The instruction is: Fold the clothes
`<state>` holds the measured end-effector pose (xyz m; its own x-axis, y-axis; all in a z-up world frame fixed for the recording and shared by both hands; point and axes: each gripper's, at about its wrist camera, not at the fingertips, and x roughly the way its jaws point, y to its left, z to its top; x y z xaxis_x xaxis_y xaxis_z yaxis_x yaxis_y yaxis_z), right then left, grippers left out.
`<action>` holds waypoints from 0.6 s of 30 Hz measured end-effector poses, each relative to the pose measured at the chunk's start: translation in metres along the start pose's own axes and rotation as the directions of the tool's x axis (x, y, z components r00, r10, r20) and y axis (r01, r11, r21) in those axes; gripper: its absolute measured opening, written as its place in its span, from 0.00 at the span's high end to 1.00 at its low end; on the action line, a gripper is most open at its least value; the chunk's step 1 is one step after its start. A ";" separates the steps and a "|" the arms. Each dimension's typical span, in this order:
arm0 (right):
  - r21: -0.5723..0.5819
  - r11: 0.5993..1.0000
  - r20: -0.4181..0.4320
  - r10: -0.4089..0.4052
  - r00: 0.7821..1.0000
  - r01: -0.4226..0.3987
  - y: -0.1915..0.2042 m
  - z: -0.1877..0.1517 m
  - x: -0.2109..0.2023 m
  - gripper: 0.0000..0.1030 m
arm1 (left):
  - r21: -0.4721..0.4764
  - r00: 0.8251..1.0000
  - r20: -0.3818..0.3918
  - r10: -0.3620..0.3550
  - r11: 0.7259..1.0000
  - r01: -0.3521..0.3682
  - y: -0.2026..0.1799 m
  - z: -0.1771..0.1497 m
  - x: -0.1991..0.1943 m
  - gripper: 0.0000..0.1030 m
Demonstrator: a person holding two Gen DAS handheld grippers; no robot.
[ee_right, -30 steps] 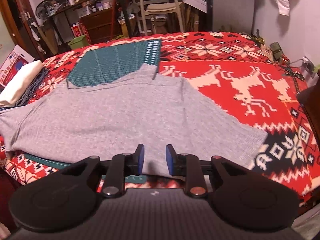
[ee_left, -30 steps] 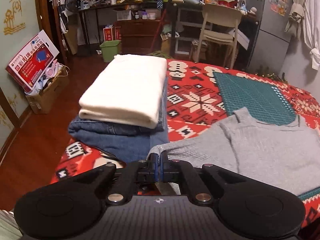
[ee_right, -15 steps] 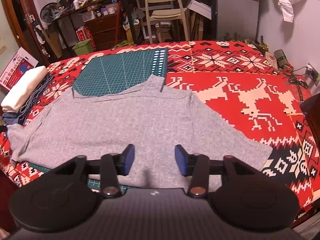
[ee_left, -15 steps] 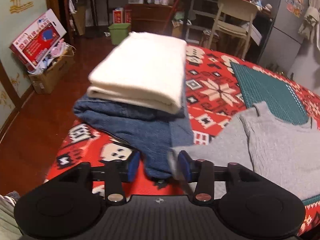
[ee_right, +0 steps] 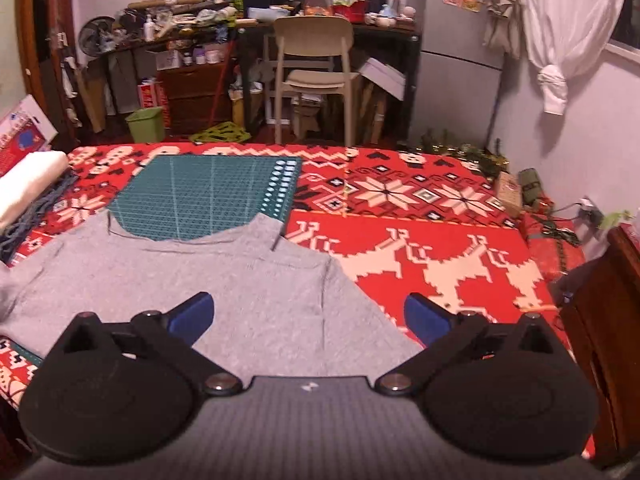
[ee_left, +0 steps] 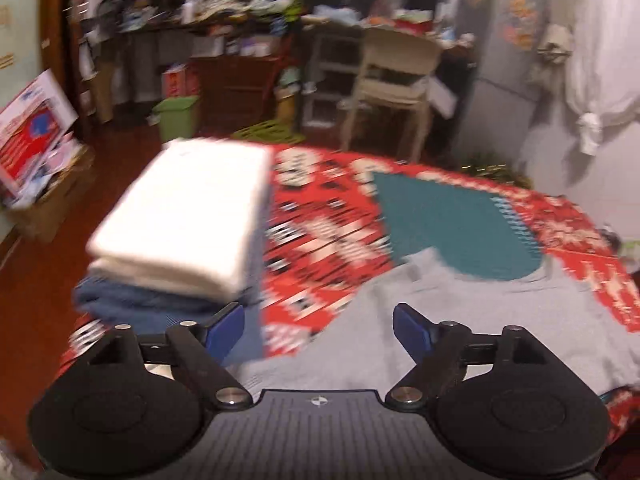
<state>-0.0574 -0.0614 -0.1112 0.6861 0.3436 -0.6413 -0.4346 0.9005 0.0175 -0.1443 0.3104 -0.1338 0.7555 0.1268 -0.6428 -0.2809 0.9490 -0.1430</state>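
Note:
A grey short-sleeved top (ee_right: 224, 280) lies spread flat on the red patterned blanket (ee_right: 440, 248), its neckline over a green cutting mat (ee_right: 208, 196). My right gripper (ee_right: 308, 316) hangs open above the top's near hem, holding nothing. In the blurred left wrist view the same grey top (ee_left: 460, 320) fills the lower right, and my left gripper (ee_left: 318, 330) is wide open over its left sleeve, apart from the cloth. A folded cream garment (ee_left: 188, 216) rests on folded blue jeans (ee_left: 140, 304) at the left.
A beige chair (ee_right: 316, 64), cluttered desk and shelves stand beyond the bed. A green bin (ee_right: 146, 124) and a box of items (ee_left: 36, 148) sit on the wooden floor at left. A dark wooden cabinet (ee_right: 608, 320) borders the bed's right side.
My left gripper let go of the grey sleeve and opened wide, swinging right. My right gripper also opened wider and lifted back from the hem.

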 end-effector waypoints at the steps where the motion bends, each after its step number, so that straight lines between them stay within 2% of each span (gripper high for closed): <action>1: 0.015 1.000 0.007 0.010 1.000 -0.010 -0.003 0.001 0.002 0.01 | 0.003 1.000 0.014 -0.022 1.000 0.022 -0.005 0.001 0.006 0.21; 3: 0.039 0.999 0.023 0.027 0.999 -0.027 -0.008 0.003 0.008 0.01 | 0.010 0.998 0.038 -0.040 0.999 0.040 -0.015 0.003 0.020 0.21; 6: 0.030 0.997 0.043 0.064 0.997 -0.066 -0.011 0.006 0.019 0.01 | 0.062 0.997 0.021 -0.072 0.996 0.071 -0.028 0.009 0.044 0.18; 9: 0.001 0.998 0.030 0.066 0.997 -0.066 -0.012 0.009 0.034 0.01 | 0.098 0.985 -0.020 -0.174 0.980 0.175 -0.037 0.013 0.066 0.15; 11: -0.018 0.997 0.016 0.081 0.997 -0.081 -0.012 0.014 0.044 0.01 | 0.075 0.970 -0.028 -0.241 0.967 0.243 -0.039 0.015 0.076 0.12; 15: -0.057 0.991 -0.022 0.124 0.992 -0.125 -0.010 0.025 0.066 0.01 | 0.105 0.972 -0.049 -0.232 0.966 0.236 -0.050 0.021 0.097 0.12; 18: -0.061 0.988 -0.056 0.137 0.989 -0.140 -0.010 0.039 0.089 0.04 | 0.099 0.961 -0.063 -0.271 0.956 0.276 -0.051 0.028 0.111 0.19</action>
<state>0.0302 -0.0295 -0.1384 0.5863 0.4478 -0.6750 -0.5611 0.8256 0.0603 -0.0292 0.2845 -0.1770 0.7647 -0.1534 -0.6259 -0.0016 0.9708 -0.2399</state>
